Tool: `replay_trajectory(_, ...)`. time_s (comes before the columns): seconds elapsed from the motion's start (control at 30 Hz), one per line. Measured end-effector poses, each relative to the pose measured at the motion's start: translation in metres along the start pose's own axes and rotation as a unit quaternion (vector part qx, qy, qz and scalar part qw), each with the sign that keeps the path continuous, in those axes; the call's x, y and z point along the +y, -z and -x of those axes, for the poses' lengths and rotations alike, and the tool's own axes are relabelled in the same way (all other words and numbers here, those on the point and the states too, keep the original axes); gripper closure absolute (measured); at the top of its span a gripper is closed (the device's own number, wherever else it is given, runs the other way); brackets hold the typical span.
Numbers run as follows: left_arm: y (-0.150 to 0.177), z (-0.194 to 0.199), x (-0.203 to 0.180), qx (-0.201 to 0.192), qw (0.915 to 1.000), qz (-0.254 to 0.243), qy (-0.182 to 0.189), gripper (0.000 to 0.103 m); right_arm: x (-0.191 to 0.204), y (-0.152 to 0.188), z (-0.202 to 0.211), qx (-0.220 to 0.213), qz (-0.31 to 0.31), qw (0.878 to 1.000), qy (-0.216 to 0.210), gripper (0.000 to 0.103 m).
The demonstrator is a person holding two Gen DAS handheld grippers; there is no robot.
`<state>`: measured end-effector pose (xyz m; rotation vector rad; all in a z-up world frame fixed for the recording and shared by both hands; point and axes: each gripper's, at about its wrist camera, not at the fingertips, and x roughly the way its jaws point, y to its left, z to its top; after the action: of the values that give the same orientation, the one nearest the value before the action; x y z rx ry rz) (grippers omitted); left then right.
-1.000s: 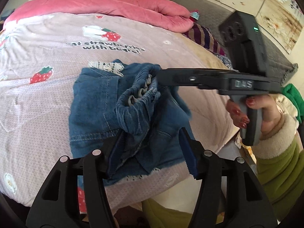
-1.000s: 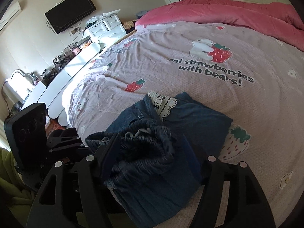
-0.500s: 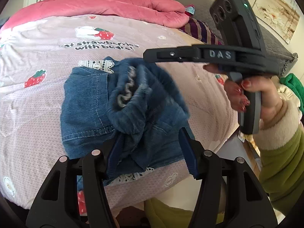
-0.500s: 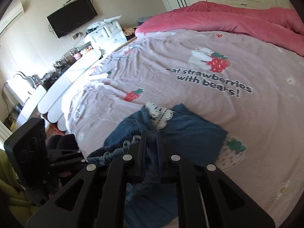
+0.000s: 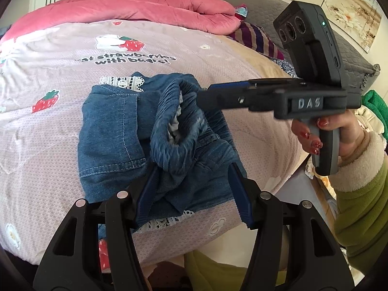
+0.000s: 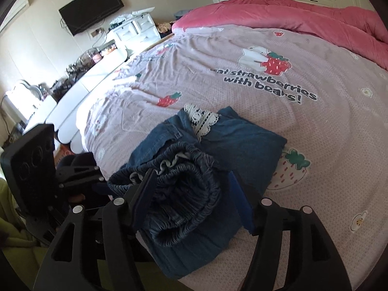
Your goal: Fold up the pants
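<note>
Now, left wrist view first.
Pants: denim pants point(image 5: 150, 143) lie bunched near the bed's front edge, on a pink sheet point(image 5: 48, 131) printed with strawberries and bears; the elastic waistband point(image 5: 174, 131) is rolled up on top into an open loop, white lace trim showing at the far and near ends.
Left tongs: the left tongs point(image 5: 194, 191) stand parted just above the near part of the denim; fabric lies between the blue pads, and neither pad visibly presses on it, so they read as released.
Right tongs: the right tongs point(image 5: 206, 92) come in from the right with their tip at the waistband; from this side I cannot tell how their jaws stand.
Hand: a hand point(image 5: 332, 133) with red nails and a green sleeve with a cream cuff holds the grey handle.
Background: a pink quilt point(image 5: 145, 9) is heaped at the far side of the bed.

Right wrist view.
Right tongs: the right tongs point(image 6: 194, 194) are opening, jaws wide on either side of the rolled waistband point(image 6: 184, 194); the left pad is beside the cloth, the right one stands clear, nothing gripped.
Pants: they point(image 6: 242, 145) lie at the near edge of the bed.
Left tongs: their dark body sits low at left, jaws unreadable from here.
Room: a wall television point(image 6: 92, 7) and white drawers point(image 6: 135, 29) stand beyond the bed.
</note>
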<state>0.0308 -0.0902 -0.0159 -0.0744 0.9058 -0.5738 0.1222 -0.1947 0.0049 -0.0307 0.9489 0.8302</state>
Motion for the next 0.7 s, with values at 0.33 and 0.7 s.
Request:
replay_trajectory(0.33, 0.002, -0.001, -0.008, 0.001, 0.9999, -0.01, 0.003, 0.054, -0.008, 0.003, -0.012, 0.004, -0.007, 1.0, 0.022, 0.077)
replay_trajectory(0.7, 0.007, 0.006, -0.012, 0.013, 0.9991, -0.013, 0.038, 0.041, -0.014, 0.021, 0.021, -0.032, -0.052, 0.997, 0.052, 0.053)
